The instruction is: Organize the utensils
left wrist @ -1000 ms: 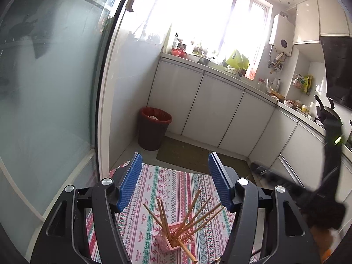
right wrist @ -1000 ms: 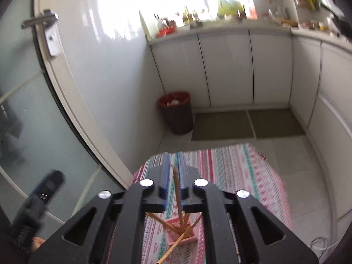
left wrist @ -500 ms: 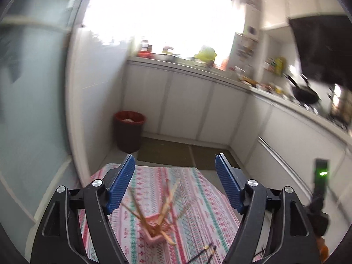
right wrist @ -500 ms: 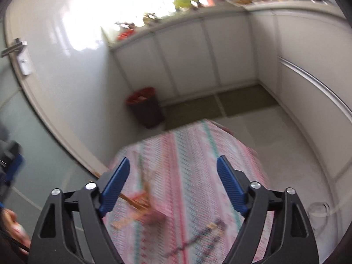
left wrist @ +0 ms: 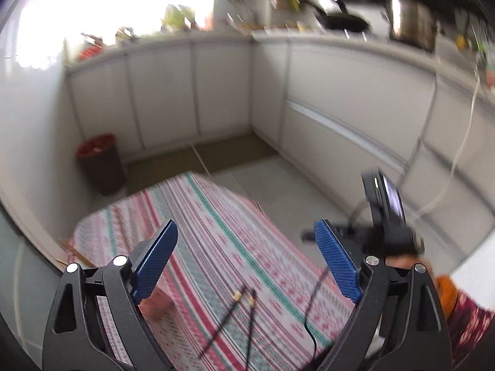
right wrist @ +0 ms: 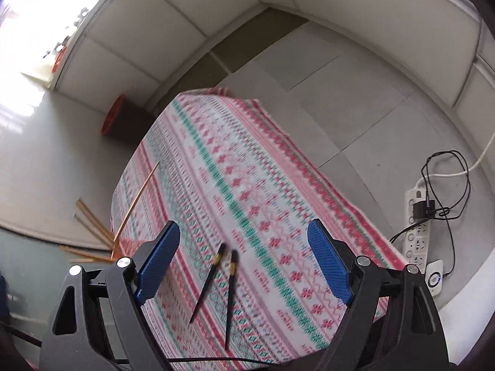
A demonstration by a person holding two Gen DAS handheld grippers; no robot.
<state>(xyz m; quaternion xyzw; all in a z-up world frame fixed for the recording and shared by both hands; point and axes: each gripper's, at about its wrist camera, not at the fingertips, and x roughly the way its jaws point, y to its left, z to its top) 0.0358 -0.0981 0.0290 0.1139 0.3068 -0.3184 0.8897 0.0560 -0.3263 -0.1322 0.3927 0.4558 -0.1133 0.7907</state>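
Two black chopsticks (right wrist: 230,290) with gold bands lie side by side on the patterned tablecloth (right wrist: 247,160), just below and between the fingers of my right gripper (right wrist: 244,262), which is open and empty. At the left, wooden chopsticks (right wrist: 136,198) fan out of a pink holder (right wrist: 130,244) that is mostly hidden behind the left finger. My left gripper (left wrist: 246,262) hovers over the same black chopsticks (left wrist: 235,315); its jaws are opening with nothing between them. The pink holder (left wrist: 157,304) peeks from behind its left finger.
A red-rimmed bin (left wrist: 99,164) stands on the floor beyond the table. A power strip (right wrist: 417,225) with cables lies on the floor to the right. White cabinets (left wrist: 340,99) line the walls. A person's hand (left wrist: 399,259) with the other gripper is at the right.
The right gripper let go of a wooden chopstick at the holder and opened wide. Both grippers swung right and tipped down over the black chopsticks. The left jaws widened.
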